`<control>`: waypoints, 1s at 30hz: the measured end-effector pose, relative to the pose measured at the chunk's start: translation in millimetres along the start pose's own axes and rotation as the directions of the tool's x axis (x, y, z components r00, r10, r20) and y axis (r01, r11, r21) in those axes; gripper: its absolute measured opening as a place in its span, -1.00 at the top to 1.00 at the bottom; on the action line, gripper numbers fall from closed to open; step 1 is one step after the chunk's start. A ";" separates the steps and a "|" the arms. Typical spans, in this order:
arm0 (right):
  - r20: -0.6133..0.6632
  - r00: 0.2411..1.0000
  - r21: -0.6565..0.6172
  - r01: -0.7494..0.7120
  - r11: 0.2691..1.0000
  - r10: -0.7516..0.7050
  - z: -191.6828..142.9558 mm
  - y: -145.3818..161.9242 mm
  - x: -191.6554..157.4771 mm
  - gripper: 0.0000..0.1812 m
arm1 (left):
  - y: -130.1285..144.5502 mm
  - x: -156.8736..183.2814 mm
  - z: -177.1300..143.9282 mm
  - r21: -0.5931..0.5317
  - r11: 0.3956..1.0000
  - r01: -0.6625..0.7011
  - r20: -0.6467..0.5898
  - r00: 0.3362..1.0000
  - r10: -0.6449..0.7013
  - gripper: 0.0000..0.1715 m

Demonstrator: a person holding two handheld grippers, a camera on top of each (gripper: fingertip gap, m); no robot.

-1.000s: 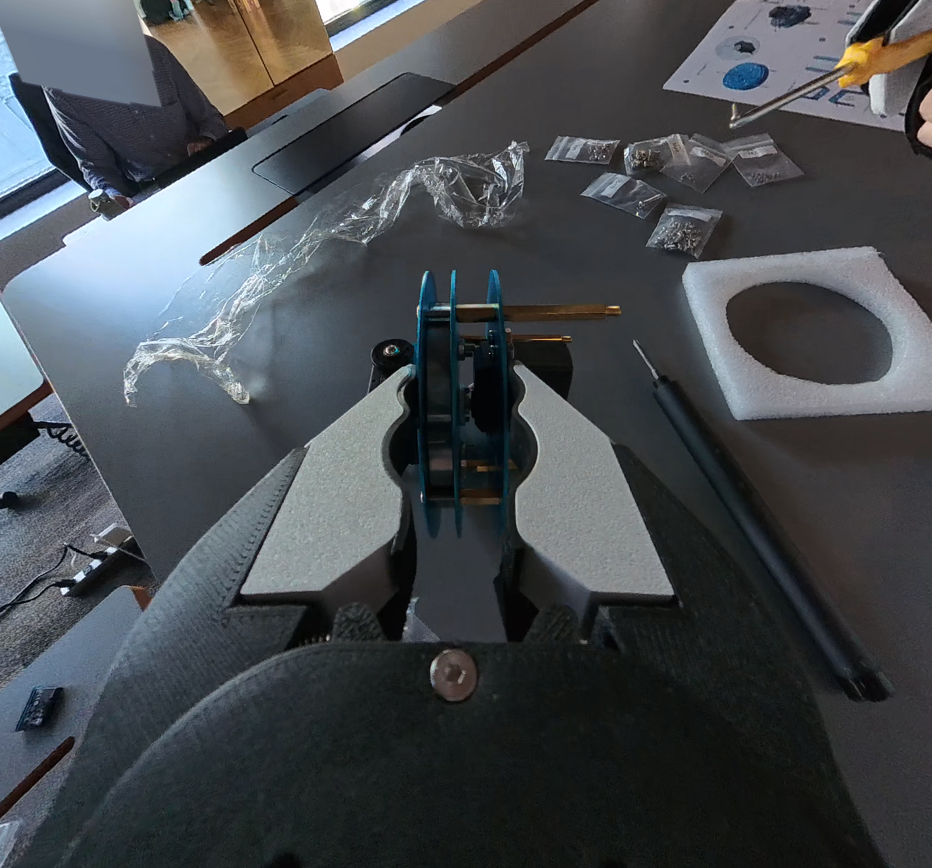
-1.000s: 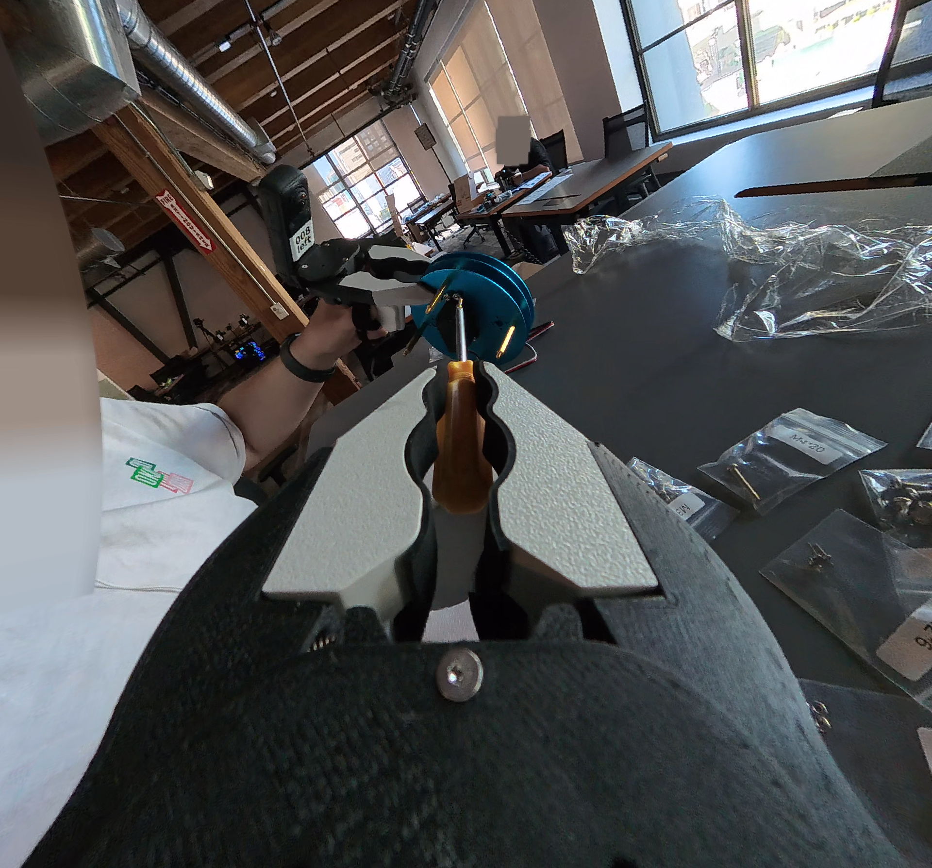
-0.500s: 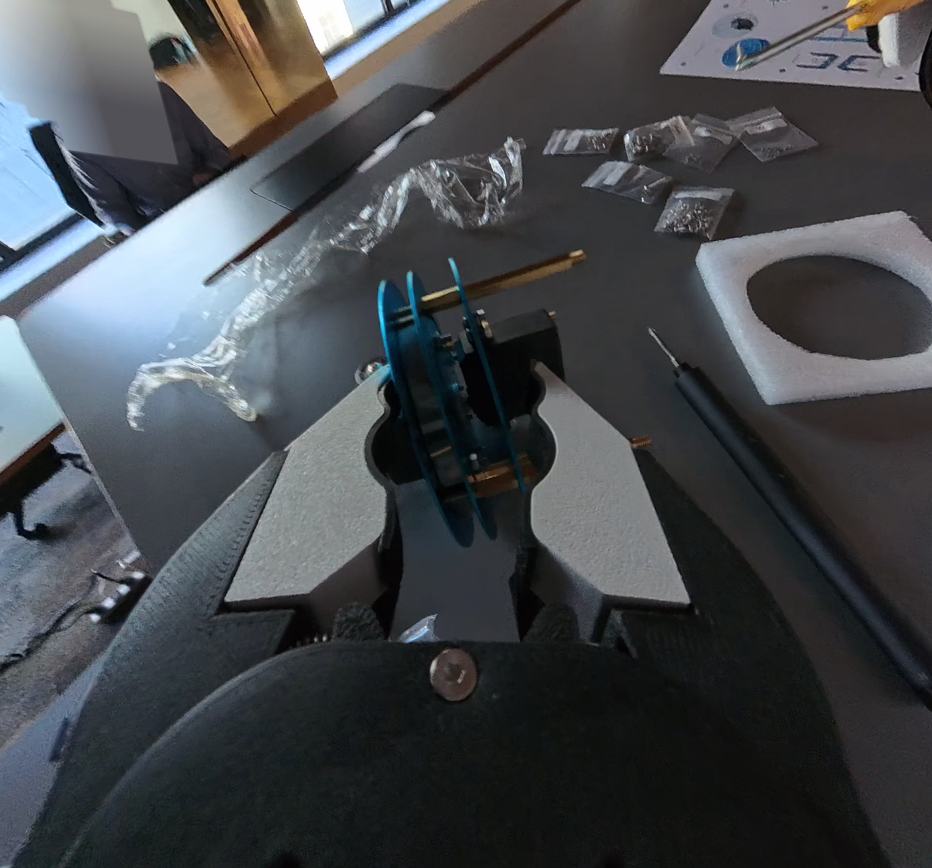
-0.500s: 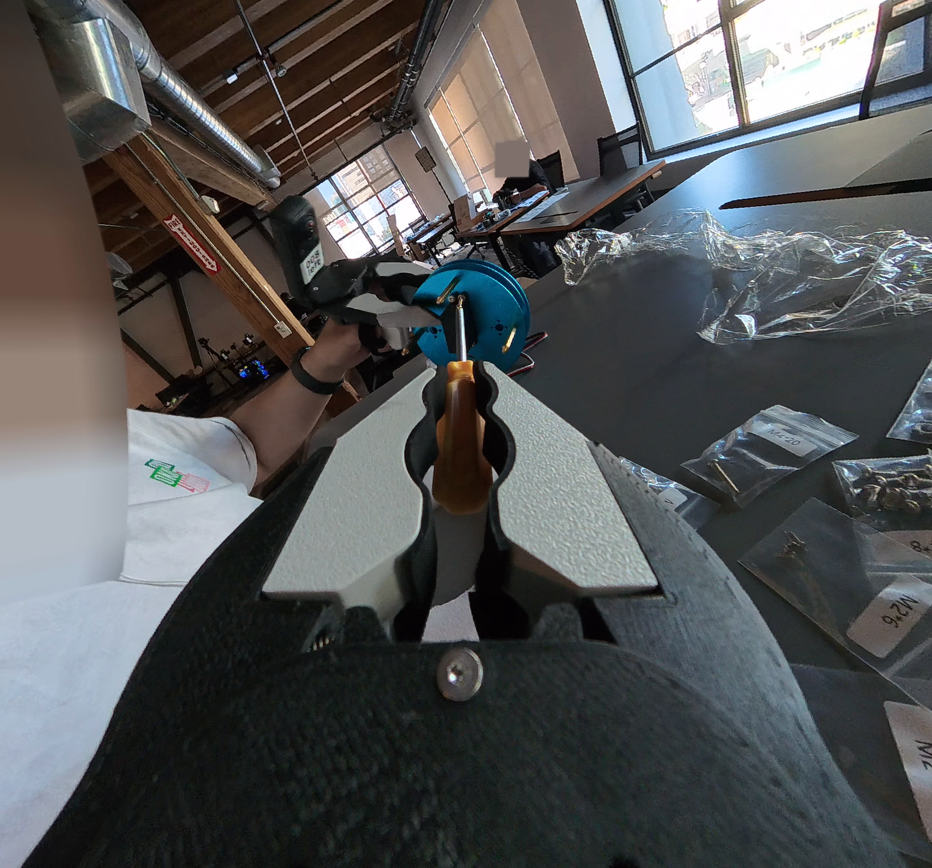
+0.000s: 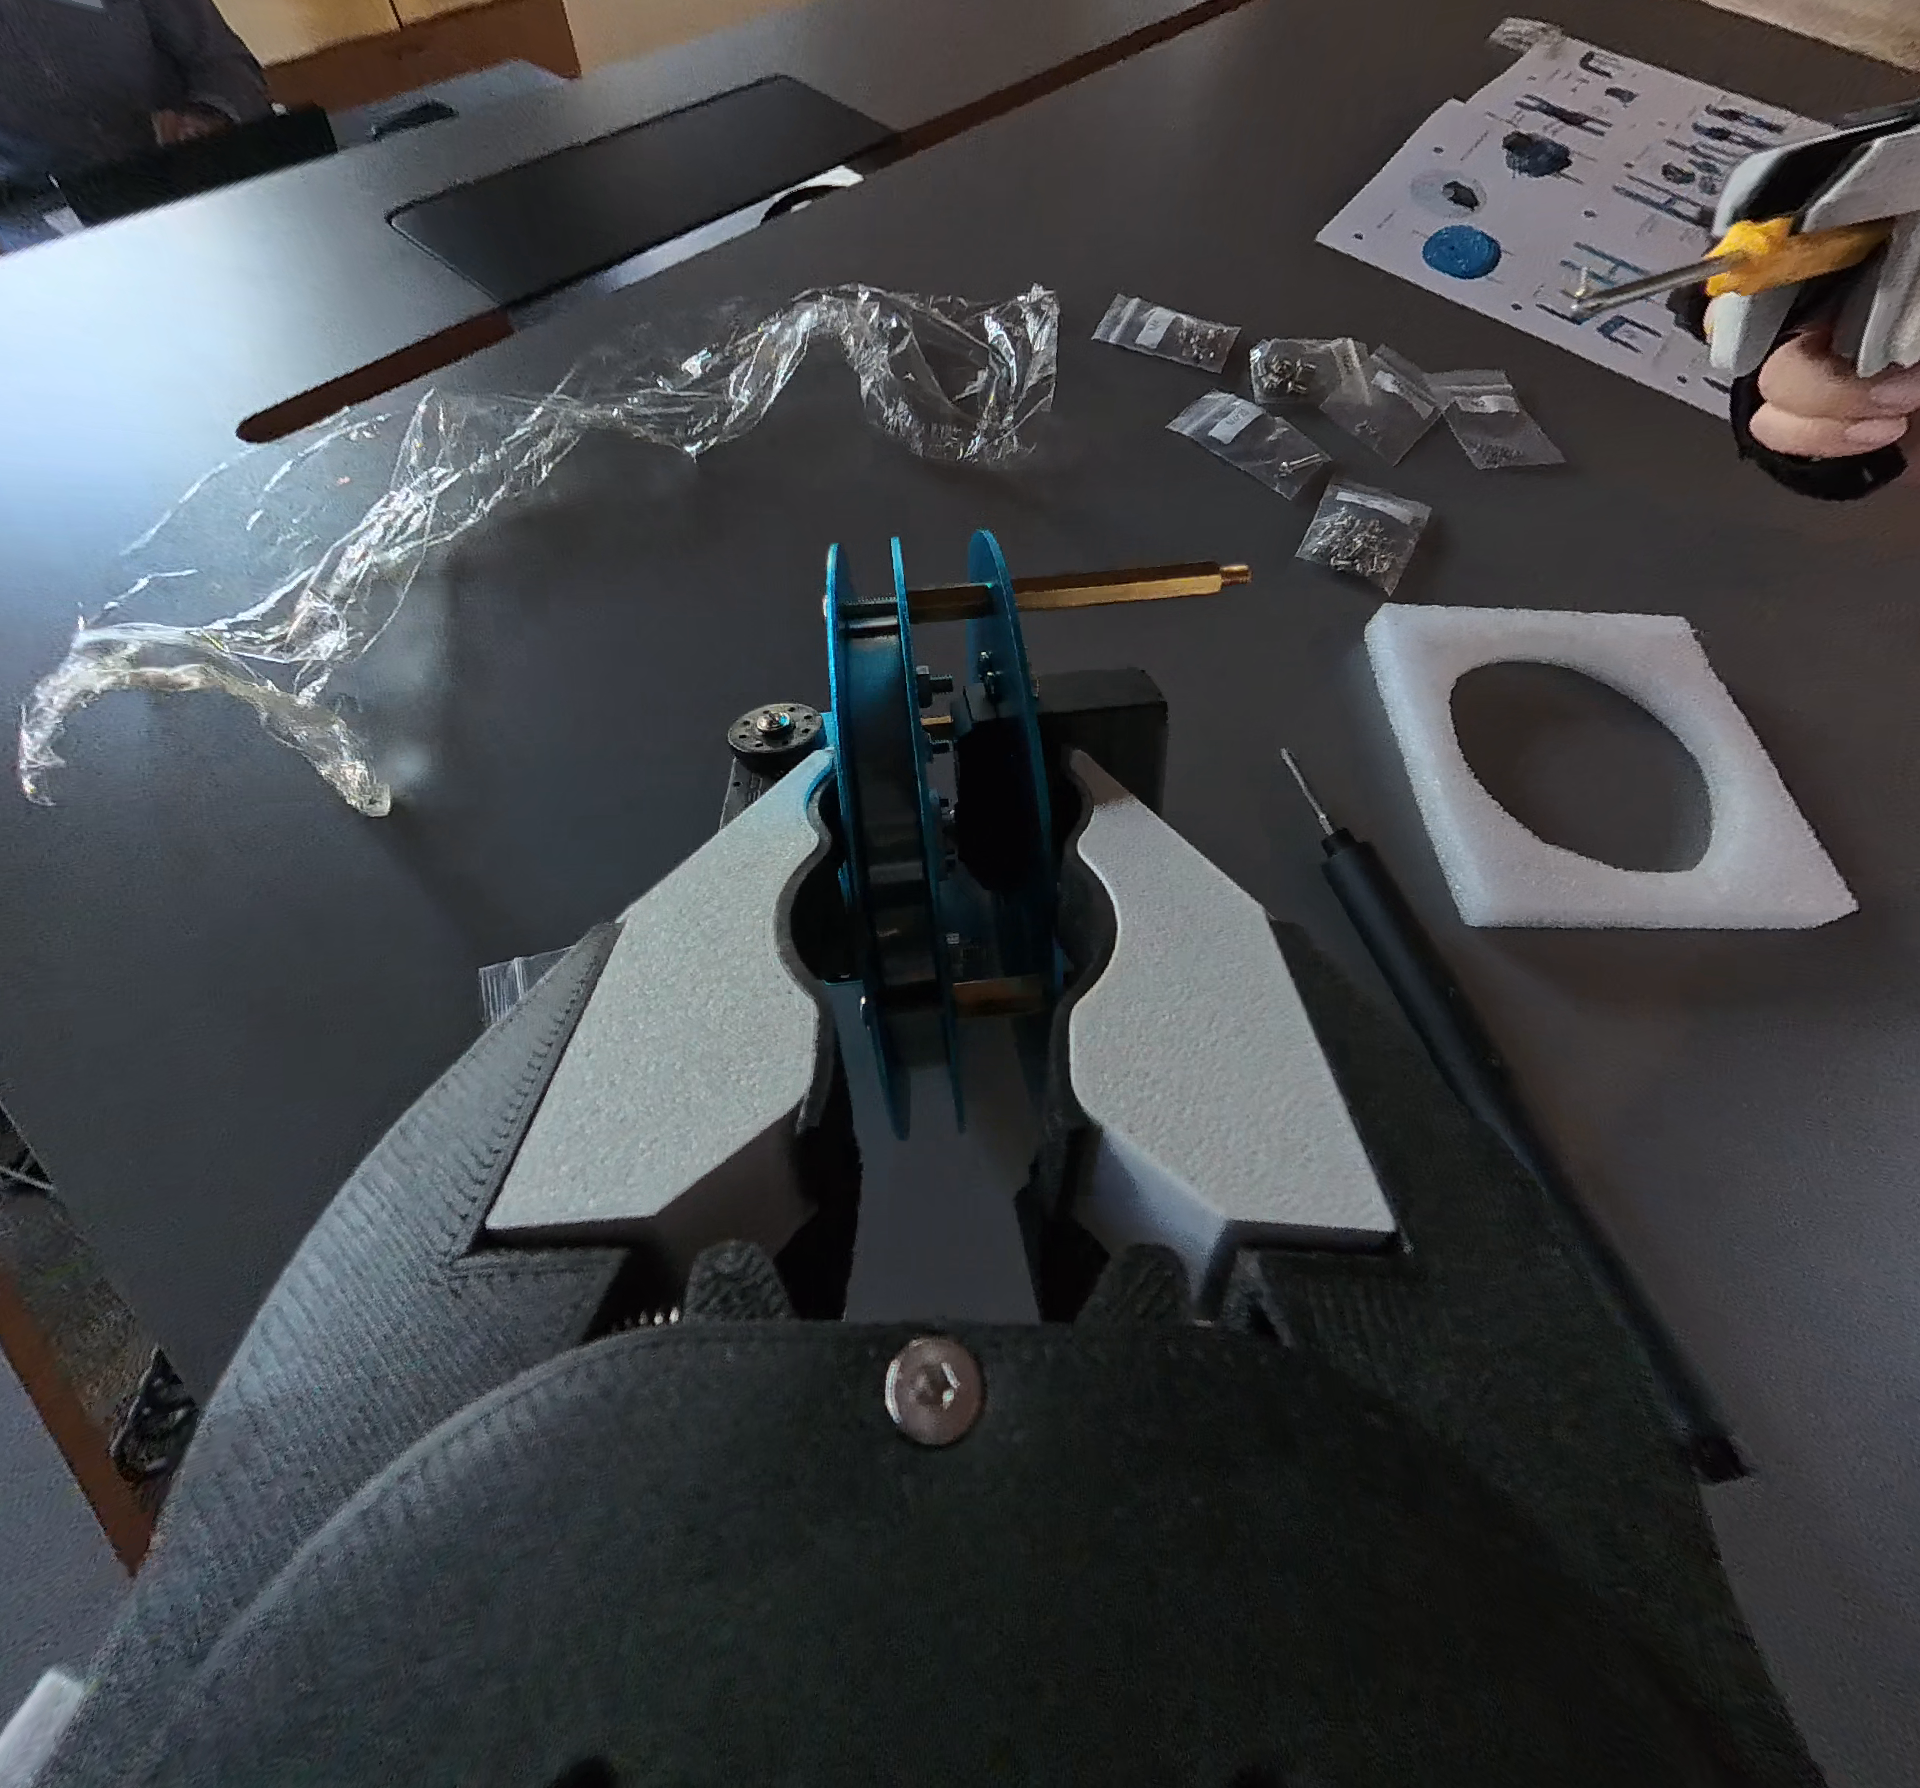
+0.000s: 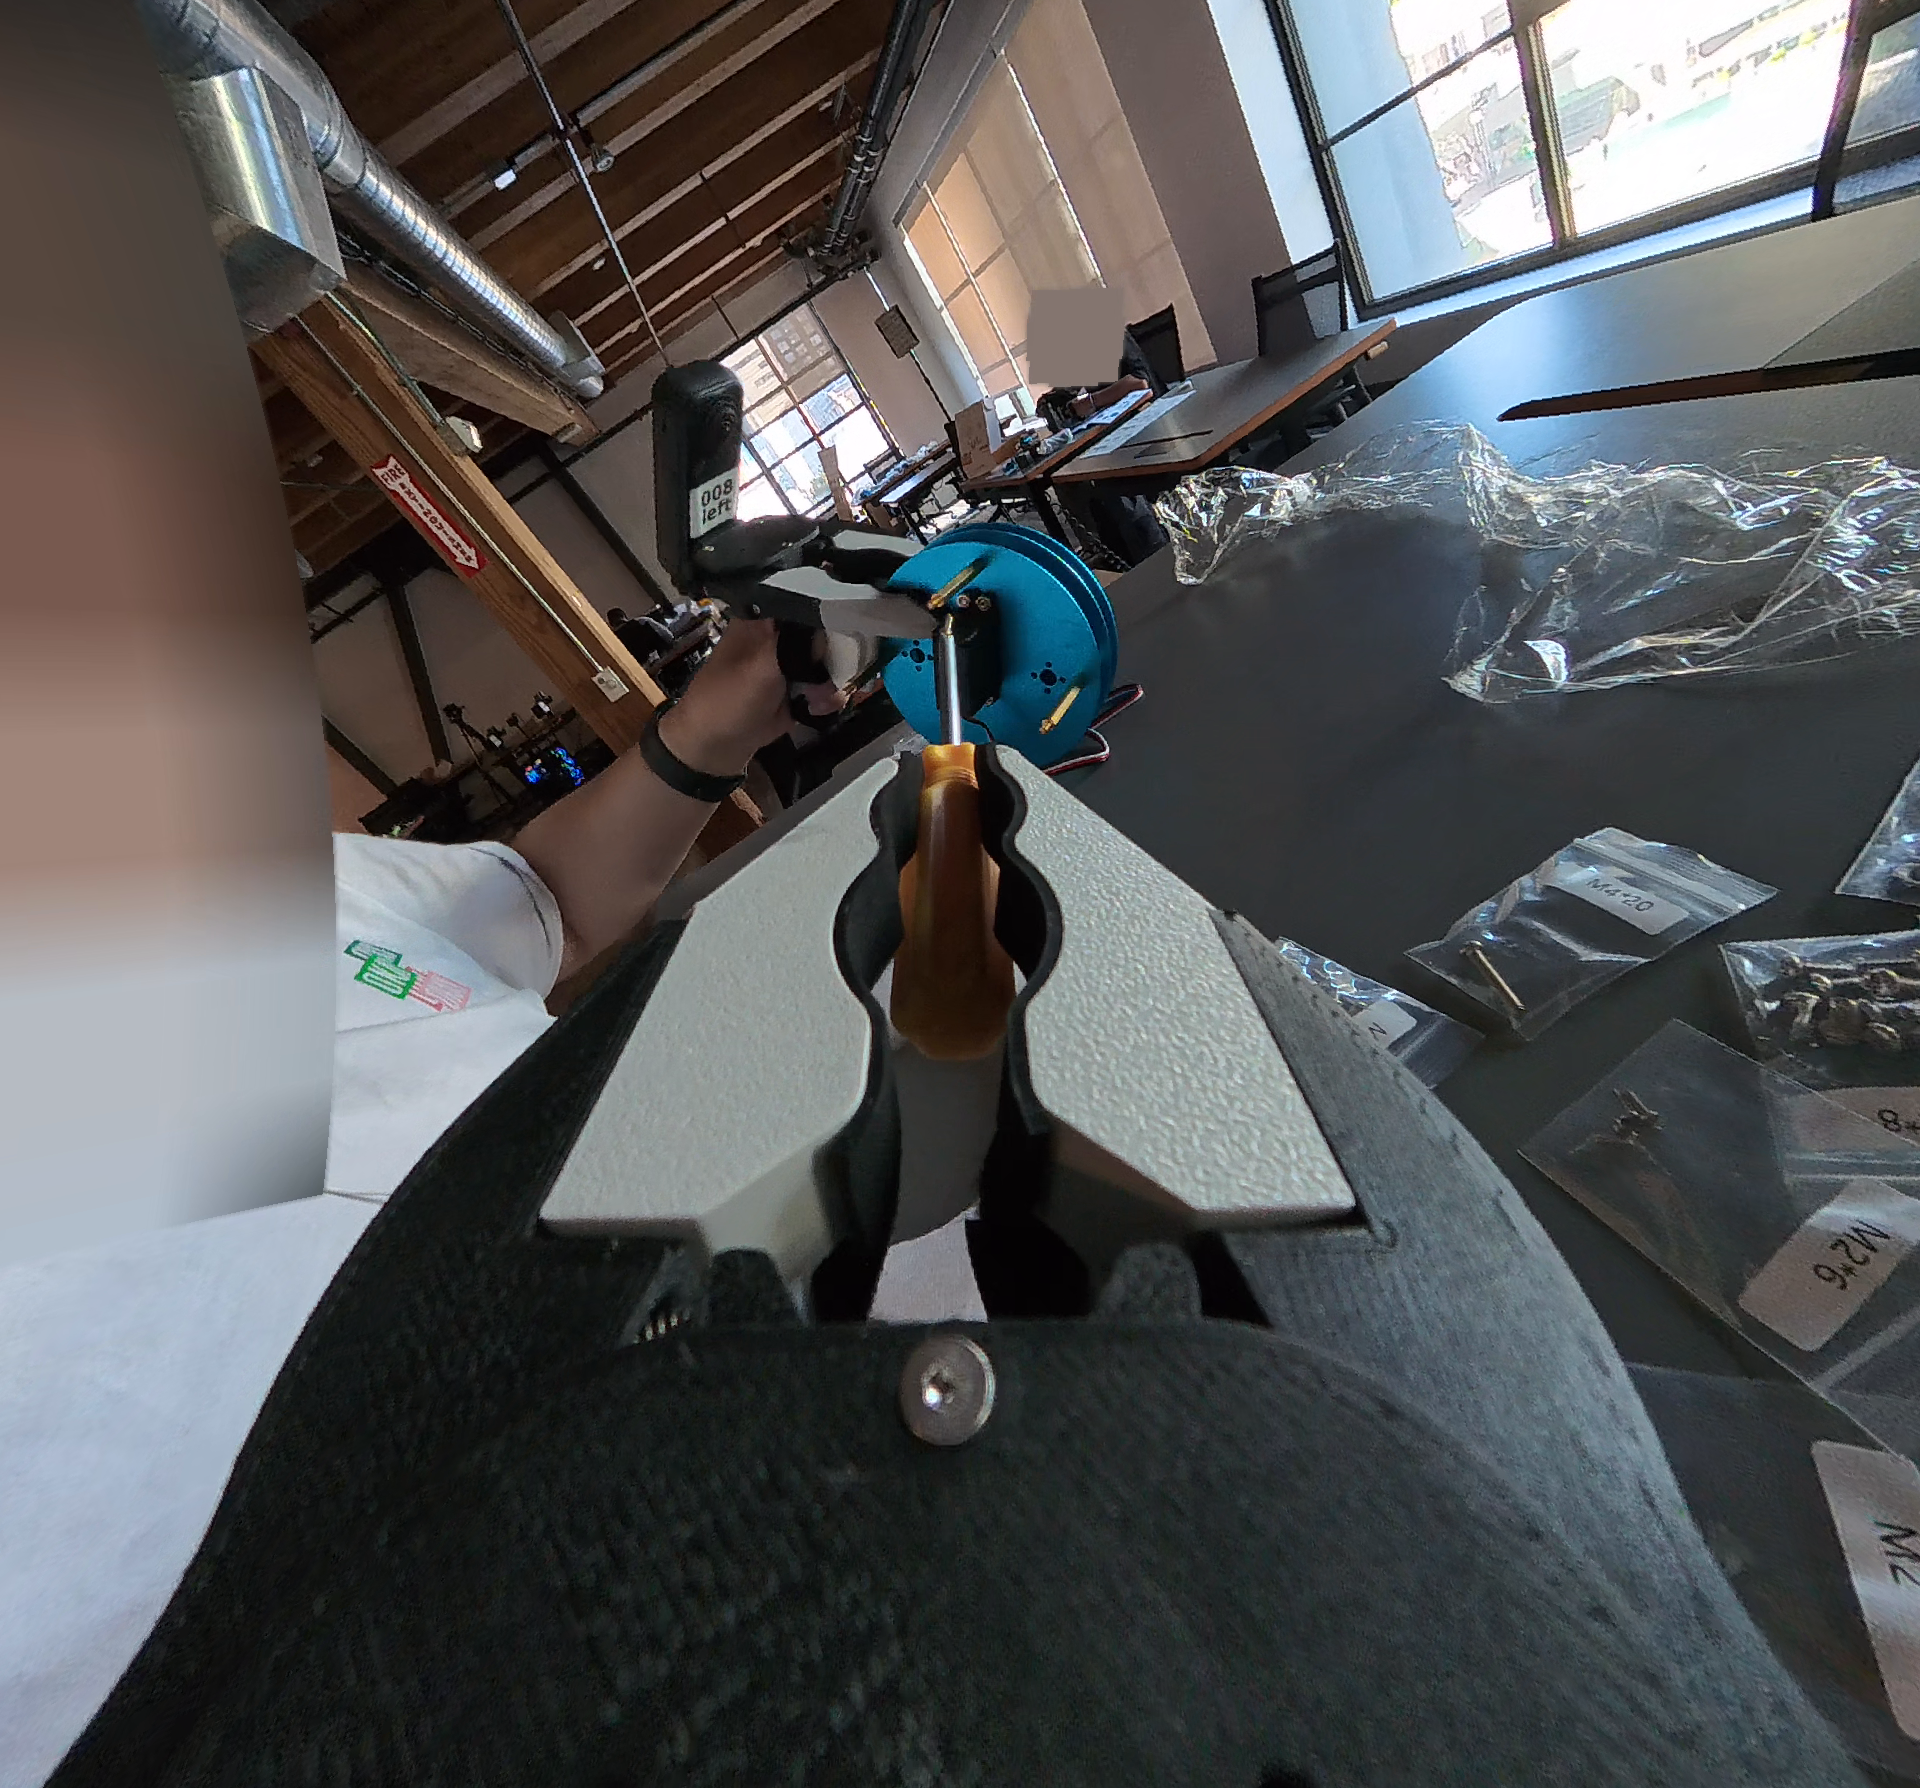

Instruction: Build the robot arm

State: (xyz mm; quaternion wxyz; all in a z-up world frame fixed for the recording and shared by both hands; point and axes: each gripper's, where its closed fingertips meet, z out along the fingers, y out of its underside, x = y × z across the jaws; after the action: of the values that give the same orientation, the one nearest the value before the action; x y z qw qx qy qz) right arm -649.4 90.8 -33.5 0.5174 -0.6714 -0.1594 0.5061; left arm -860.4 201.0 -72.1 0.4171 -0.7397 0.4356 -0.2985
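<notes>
My left gripper (image 5: 951, 772) is shut on a blue disc assembly (image 5: 862, 803) with a black servo block and brass standoffs (image 5: 1122, 585), and holds it upright above the dark table (image 5: 520, 855). My right gripper (image 6: 948, 762) is shut on a yellow-handled screwdriver (image 6: 951, 907). Its shaft points toward the assembly's face (image 6: 1023, 637) next to the left gripper (image 6: 862, 585). In the left wrist view the right gripper (image 5: 1787, 252) and the screwdriver (image 5: 1662, 278) are far off at the upper right, well apart from the assembly.
A white foam square with a round hole (image 5: 1600, 772) lies to the right, with a dark slim screwdriver (image 5: 1392, 938) beside it. Several small bags of screws (image 5: 1361, 533), crumpled clear film (image 5: 727, 388) and a printed sheet (image 5: 1538, 180) lie farther back. The grippers' ends are close to 25 centimeters from one another.
My left gripper tilted the assembly and brought it back upright, now seen from higher above the table. My right gripper with the screwdriver sits a little lower in the left wrist view.
</notes>
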 end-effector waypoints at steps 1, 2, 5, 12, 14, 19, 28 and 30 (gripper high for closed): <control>0.001 1.000 0.002 0.001 1.000 -0.001 -0.6 -0.5 -0.5 0.89 | -0.3 0.3 0.8 -0.019 1.000 -0.001 0.001 1.000 0.001 0.58; 0.002 1.000 0.002 0.003 1.000 -0.003 -1.4 -0.9 -1.0 0.89 | -0.9 1.3 1.7 -0.039 0.999 -0.009 0.002 1.000 0.009 0.58; 0.006 1.000 0.012 0.004 1.000 -0.004 -4.0 -2.9 -2.7 0.89 | -3.7 7.8 5.5 -0.082 0.996 -0.034 0.003 0.999 0.034 0.59; 0.000 0.998 0.029 -0.068 0.997 0.068 -14.5 -1.9 3.8 0.90 | -22.8 40.4 13.6 -0.093 0.994 -0.061 -0.042 0.997 0.057 0.61; 0.024 0.994 0.042 -0.112 0.993 0.111 -21.5 -3.0 2.7 0.90 | -30.5 54.4 14.5 -0.082 0.994 -0.071 -0.055 0.996 0.066 0.62; -0.009 0.994 0.029 -0.111 0.993 0.111 -50.3 0.5 9.7 0.90 | -48.6 89.0 20.3 -0.059 0.993 -0.098 -0.082 0.992 0.093 0.63; -0.048 0.995 -0.002 -0.089 0.996 0.088 -104.7 8.1 17.6 0.90 | -85.4 137.2 43.1 -0.057 0.989 -0.135 -0.110 0.986 0.128 0.64; -0.044 0.995 -0.006 -0.085 0.996 0.084 -113.3 8.9 17.2 0.90 | -92.9 144.4 52.1 -0.057 0.989 -0.139 -0.114 0.985 0.132 0.64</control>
State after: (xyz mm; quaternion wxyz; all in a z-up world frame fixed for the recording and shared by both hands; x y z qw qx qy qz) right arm -548.9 39.4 -55.4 0.4963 -0.6904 -0.1213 0.5121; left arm -717.9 115.9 -4.0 0.3876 -0.7039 0.5166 -0.2956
